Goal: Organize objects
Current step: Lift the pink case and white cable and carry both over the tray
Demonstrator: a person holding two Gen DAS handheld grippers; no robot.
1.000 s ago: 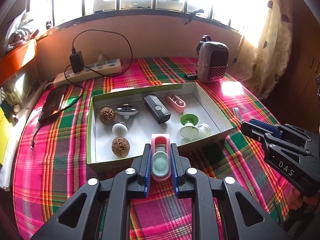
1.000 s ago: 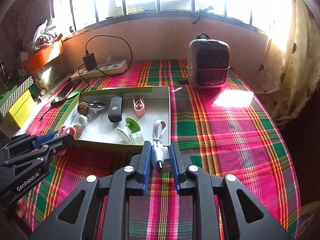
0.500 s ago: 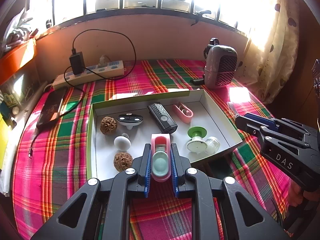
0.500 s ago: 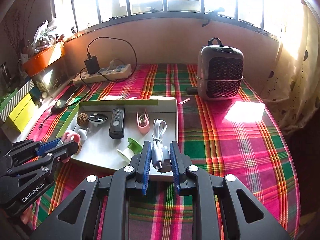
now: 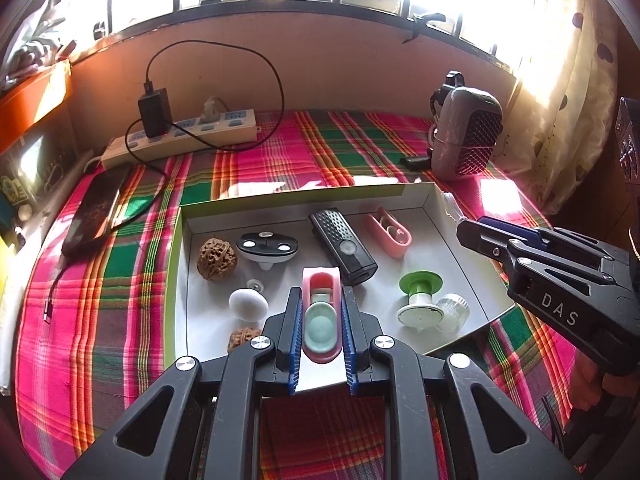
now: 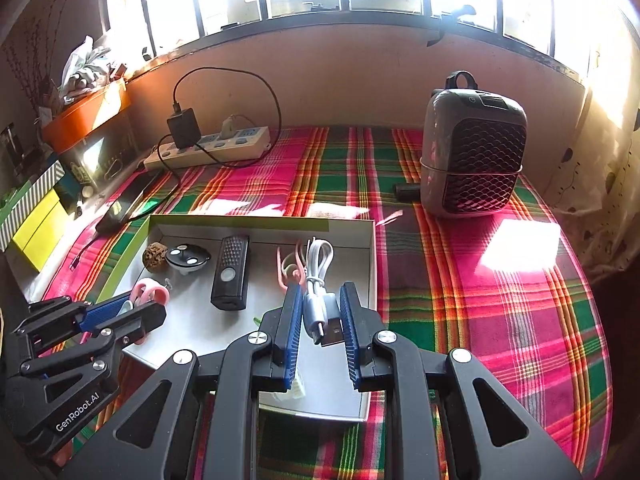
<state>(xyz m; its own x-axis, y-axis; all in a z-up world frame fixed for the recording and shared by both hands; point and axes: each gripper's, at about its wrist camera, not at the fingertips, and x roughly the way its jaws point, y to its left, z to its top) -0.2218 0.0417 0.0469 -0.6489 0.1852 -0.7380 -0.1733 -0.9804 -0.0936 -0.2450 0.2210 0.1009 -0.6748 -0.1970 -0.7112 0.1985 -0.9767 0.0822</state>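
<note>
My left gripper [image 5: 321, 304] is shut on a pink case with a pale green oval [image 5: 321, 322], held over the near part of the white box [image 5: 460, 240]. My right gripper [image 6: 319, 308] is shut on a coiled white USB cable [image 6: 318, 276], above the box's right side [image 6: 370, 264]. Inside the box lie two walnuts [image 5: 217, 259], a black remote [image 5: 345, 246], a black oval piece [image 5: 267, 245], a pink clip [image 5: 388, 231], a white knob [image 5: 248, 303] and a green-and-white spool [image 5: 420, 296]. Each gripper shows in the other's view: the right gripper [image 5: 468, 229], the left gripper [image 6: 154, 312].
A plaid cloth [image 6: 480, 300] covers the table. A grey heater [image 6: 474, 148] stands at the back right. A power strip with a black charger [image 5: 180, 132] and a phone [image 5: 98, 208] lie at the back left. Yellow boxes [image 6: 36, 220] sit at the left edge.
Both grippers have moved forward over the box with their loads still held; the box and the heater now look nearer in both views.
</note>
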